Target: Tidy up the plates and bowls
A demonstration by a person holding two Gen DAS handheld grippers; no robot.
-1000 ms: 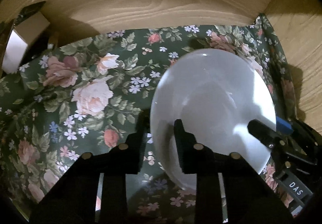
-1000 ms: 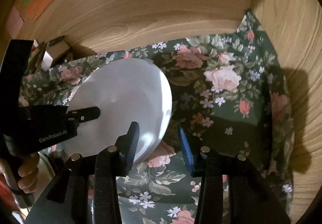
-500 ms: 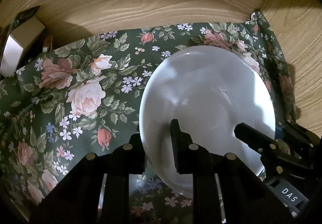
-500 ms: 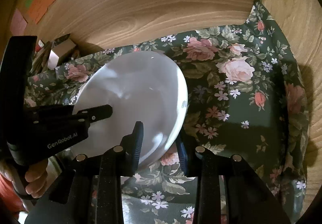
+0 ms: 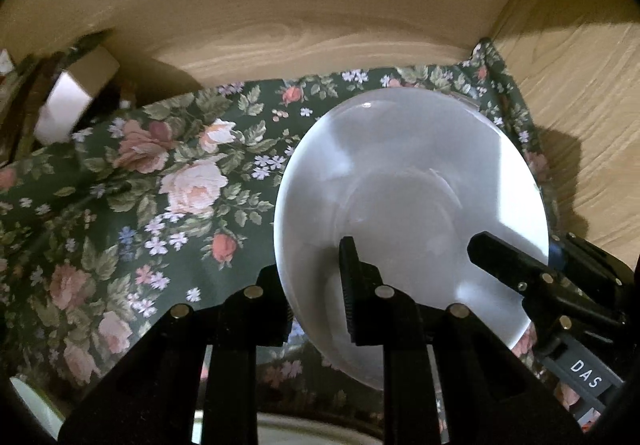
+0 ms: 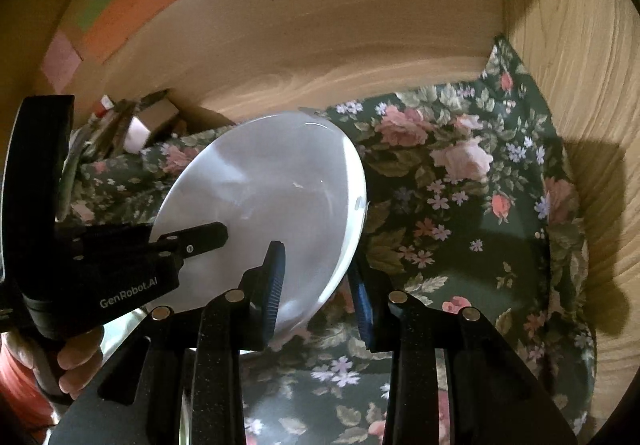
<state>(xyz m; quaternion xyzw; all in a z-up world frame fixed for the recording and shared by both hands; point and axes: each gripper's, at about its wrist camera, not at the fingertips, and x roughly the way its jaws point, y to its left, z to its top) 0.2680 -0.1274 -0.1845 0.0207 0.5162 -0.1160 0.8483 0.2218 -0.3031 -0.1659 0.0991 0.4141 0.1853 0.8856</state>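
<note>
A white plate (image 5: 412,213) is held tilted above the floral cloth (image 5: 160,181) inside a wooden cabinet. My left gripper (image 5: 316,285) is shut on the plate's near left rim, one finger on each face. My right gripper (image 6: 320,281) is shut on the plate's (image 6: 264,197) right rim in the same way. The right gripper also shows in the left wrist view (image 5: 516,265) at the plate's right edge, and the left gripper in the right wrist view (image 6: 192,239) at the plate's left.
The wooden back wall (image 5: 300,5) and right side wall (image 6: 580,85) close in the shelf. Small boxes (image 5: 72,101) stand at the back left corner. Another pale rim (image 5: 312,433) shows at the bottom edge, below the grippers.
The plate has been carried a little deeper and lower over the cloth, its face tilting flatter. Both grippers keep their hold on it.
</note>
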